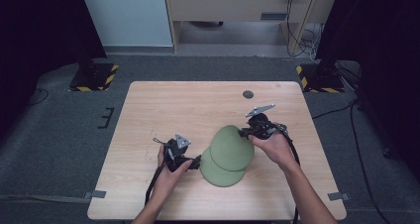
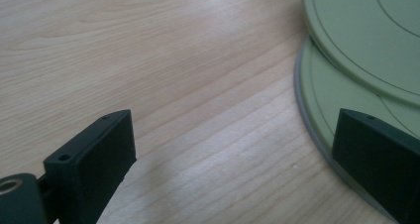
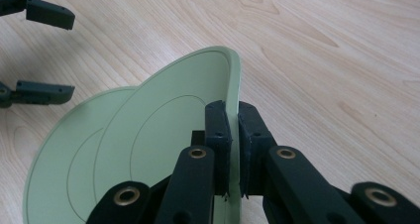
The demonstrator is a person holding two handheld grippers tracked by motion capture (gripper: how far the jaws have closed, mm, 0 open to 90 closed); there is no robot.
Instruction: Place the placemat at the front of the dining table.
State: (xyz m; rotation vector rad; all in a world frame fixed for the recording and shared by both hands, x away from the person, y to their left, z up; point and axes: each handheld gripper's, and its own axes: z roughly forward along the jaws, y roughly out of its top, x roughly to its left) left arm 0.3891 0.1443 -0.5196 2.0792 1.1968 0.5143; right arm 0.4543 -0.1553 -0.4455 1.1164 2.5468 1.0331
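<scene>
Plates of matte green are being handled on the wooden table [image 1: 163, 110]: two round plates, one partly over the other. The upper plate [image 1: 232, 147] is pinched at its rim by the right gripper [image 1: 246, 131], whose jaws are closed narrowly on the thin edge; in the right gripper view the rim of the upper plate [image 3: 233, 85] is seen clamped between the two black pads and raised off the wood on that side. Its far edge appears to rest on the lower plate [image 1: 218, 173], so the upper plate is tilted rather than carried free. An edge grip seems to have been chosen because a flat plate offers no other purchase to two jaws.

The lower plate lies flat on the table, on the near side of the upper plate and partly covered by it. In the left gripper view its grey-edged rim [image 2: 317, 100] is seen beneath the overlapping upper plate [image 2: 361, 30].

The left gripper [image 1: 198, 161] is held low beside the lower plate, on the side away from the right gripper, with its jaws standing wide and nothing between them; one jaw reaches over the lower plate's rim, though contact cannot be told. It is judged to be placed there either to steady the lower plate or to take its rim once the upper plate has been lifted clear.
</scene>
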